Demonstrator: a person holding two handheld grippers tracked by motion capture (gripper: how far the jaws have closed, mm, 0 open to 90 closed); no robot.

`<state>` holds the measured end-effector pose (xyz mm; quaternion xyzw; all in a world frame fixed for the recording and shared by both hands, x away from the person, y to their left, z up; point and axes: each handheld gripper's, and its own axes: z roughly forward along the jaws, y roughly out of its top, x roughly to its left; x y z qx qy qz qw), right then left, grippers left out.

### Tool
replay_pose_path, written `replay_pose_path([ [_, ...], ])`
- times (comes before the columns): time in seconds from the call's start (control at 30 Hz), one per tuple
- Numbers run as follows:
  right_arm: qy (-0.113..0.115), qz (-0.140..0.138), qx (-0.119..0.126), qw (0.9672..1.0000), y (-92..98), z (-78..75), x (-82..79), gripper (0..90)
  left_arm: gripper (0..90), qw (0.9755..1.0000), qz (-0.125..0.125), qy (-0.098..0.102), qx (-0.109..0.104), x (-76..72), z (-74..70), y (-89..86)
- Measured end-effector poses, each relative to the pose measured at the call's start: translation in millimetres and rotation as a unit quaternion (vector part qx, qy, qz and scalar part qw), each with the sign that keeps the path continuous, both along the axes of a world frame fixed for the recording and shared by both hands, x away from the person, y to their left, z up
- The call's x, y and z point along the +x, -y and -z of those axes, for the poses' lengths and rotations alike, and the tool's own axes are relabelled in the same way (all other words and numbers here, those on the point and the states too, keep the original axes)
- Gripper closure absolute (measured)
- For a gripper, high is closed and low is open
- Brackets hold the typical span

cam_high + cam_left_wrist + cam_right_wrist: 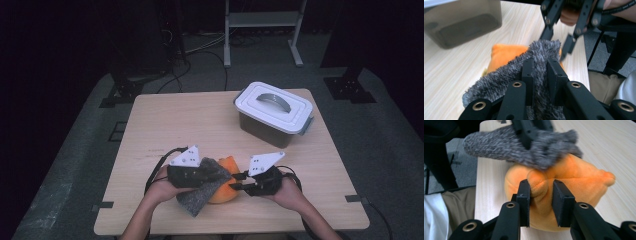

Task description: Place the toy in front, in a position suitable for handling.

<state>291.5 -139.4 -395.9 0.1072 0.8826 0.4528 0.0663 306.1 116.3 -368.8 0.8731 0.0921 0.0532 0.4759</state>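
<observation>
- My left gripper [540,71]: fingers pinched tight on the fuzzy grey cloth [506,80].
- Right gripper [540,195]: fingers clamped on a fold of the orange plush [574,182], on the desk [200,120].

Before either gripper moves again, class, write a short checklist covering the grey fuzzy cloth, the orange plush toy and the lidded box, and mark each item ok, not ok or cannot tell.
1. Left gripper pinches the grey fuzzy cloth: ok.
2. Right gripper clamps a fold of the orange plush toy: ok.
3. Cloth lies draped over the toy's top: ok.
4. Toy rests on the table, away from its edges: ok.
5. Lidded box stands apart from both grippers, lid on: ok.
6. Cloth free of the right gripper's jaws: cannot tell.
</observation>
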Motion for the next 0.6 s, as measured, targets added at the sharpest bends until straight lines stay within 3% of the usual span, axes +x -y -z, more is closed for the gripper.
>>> replay_pose_path([
  [0.23, 0.006, -0.01, -0.008, 0.9999, 2.4, 1.2, 0.9, 68.5, 77.6, 0.9999, -0.008, -0.011, 0.003, 9.3, 1.9, 4.1],
  [0.6, -0.001, -0.022, -0.013, 0.9997, 7.8, 3.5, 3.8, 68.2, 77.5, 0.9982, -0.043, -0.04, 0.006, 19.7, 16.8, -16.6],
])
